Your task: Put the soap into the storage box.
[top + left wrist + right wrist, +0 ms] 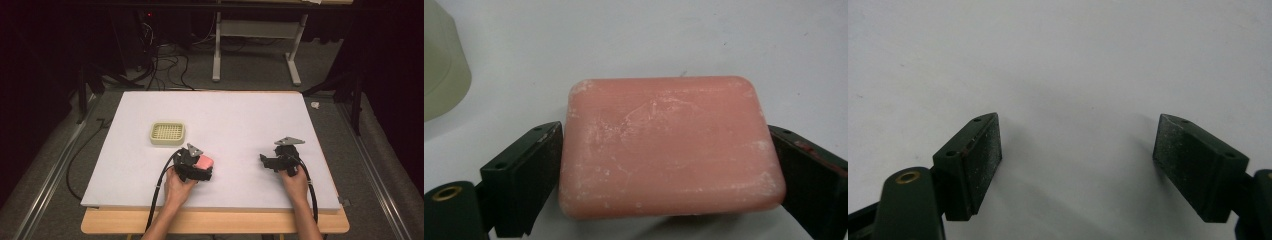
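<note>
High view: a pink soap bar [204,162] is seen just right of centre in the lower half of the frame, clamped in the left tool [196,169], with a cream soap dish [167,133] up and to the left of it on the white table [240,115]. In the left gripper view the bar [669,147] is seen pressed between both jaws at its short ends, low over the table, with the dish edge [444,65] at the upper left. The right tool [272,162] is held spread wide over bare table, nothing between its jaws.

A slip is judged the main risk: the bar's rounded, smooth ends could slide out of the flat pads if the grip is loosened or the wrist tilted. A careless lowering could also catch the bar on the dish rim and leave it tilted.
</note>
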`<state>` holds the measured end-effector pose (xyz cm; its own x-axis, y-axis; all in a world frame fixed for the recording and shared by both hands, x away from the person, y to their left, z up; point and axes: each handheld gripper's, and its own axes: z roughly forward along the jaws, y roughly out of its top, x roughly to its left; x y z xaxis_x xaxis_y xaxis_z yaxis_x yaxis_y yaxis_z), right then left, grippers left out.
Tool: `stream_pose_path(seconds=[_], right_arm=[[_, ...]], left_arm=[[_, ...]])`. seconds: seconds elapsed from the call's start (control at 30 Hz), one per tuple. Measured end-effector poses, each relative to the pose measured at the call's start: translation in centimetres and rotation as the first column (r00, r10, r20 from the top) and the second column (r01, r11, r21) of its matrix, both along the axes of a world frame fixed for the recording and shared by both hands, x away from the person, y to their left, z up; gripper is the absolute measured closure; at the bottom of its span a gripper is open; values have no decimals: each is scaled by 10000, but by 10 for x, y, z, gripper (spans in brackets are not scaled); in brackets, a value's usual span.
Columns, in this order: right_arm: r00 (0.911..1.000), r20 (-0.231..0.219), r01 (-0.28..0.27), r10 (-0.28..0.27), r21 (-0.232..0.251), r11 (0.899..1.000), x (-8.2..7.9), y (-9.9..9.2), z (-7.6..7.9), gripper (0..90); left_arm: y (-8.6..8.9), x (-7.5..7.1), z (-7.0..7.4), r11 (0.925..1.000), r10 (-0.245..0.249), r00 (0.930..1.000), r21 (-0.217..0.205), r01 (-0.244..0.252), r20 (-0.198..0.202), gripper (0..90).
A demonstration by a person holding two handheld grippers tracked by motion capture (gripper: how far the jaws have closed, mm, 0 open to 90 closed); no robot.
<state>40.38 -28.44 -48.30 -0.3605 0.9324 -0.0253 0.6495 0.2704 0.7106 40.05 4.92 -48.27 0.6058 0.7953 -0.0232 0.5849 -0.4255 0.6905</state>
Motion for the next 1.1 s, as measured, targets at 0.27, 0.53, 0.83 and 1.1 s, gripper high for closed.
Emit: stream_pose_path(seconds=[0.27,0.53,0.83,1.1], right_arm=[[10000,13,-10,10,-8,10000,0,0,0,201],[10000,11,-12,12,-5,10000,0,0,0,201],[10000,11,1,-1,10,10000,0,0,0,200],[10000,12,1,-1,10,10000,0,0,0,201]], left_arm=[[-2,0,-1,10000,35,9999,-6,-35,107,87],[-2,0,-1,10000,-1,9998,-17,2,187,117],[-1,-2,0,9997,-235,9994,22,235,262,137],[-2,-3,0,9994,-331,9987,96,327,384,138]])
